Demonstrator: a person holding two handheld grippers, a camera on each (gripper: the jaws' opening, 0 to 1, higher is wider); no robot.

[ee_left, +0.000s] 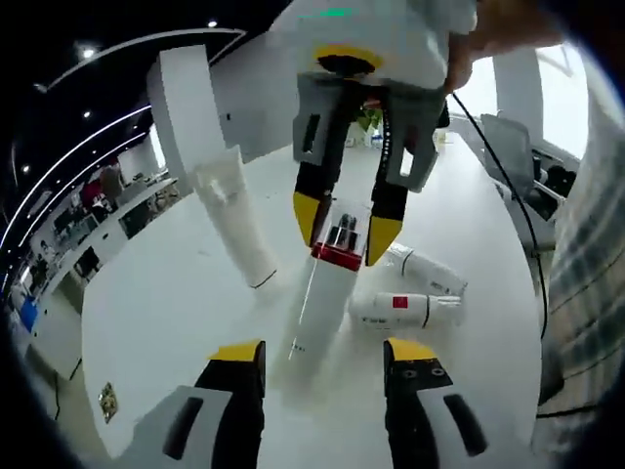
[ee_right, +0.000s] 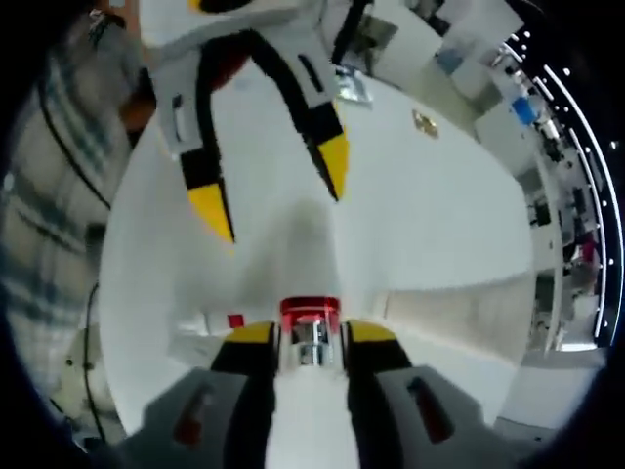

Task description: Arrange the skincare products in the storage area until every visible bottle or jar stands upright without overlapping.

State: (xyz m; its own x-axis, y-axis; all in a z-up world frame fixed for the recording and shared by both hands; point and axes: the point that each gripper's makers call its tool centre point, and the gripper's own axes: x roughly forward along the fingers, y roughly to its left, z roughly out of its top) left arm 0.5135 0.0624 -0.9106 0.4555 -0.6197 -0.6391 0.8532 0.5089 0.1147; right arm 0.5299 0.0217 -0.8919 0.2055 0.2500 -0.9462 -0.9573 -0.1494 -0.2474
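A white bottle point(ee_left: 317, 308) with a red band and a clear cap stands tilted on the white table point(ee_left: 146, 322). My right gripper point(ee_left: 344, 227) comes down from above and is shut on its cap end. In the right gripper view the same bottle's red band point(ee_right: 311, 311) sits between the jaws of my right gripper point(ee_right: 311, 337). My left gripper point(ee_left: 324, 354) is open just in front of the bottle's base, not touching it. From the right gripper view, my left gripper point(ee_right: 273, 191) hangs open beyond the bottle. A tall white tube point(ee_left: 234, 220) stands upright to the left.
Two small white bottles lie on their sides right of the held one, one with a red label point(ee_left: 405, 310), the other behind it point(ee_left: 427, 271). A person's hand point(ee_left: 479, 39) holds the right gripper. A cable point(ee_left: 518, 205) runs along the table's right side. Office desks lie beyond the table edge.
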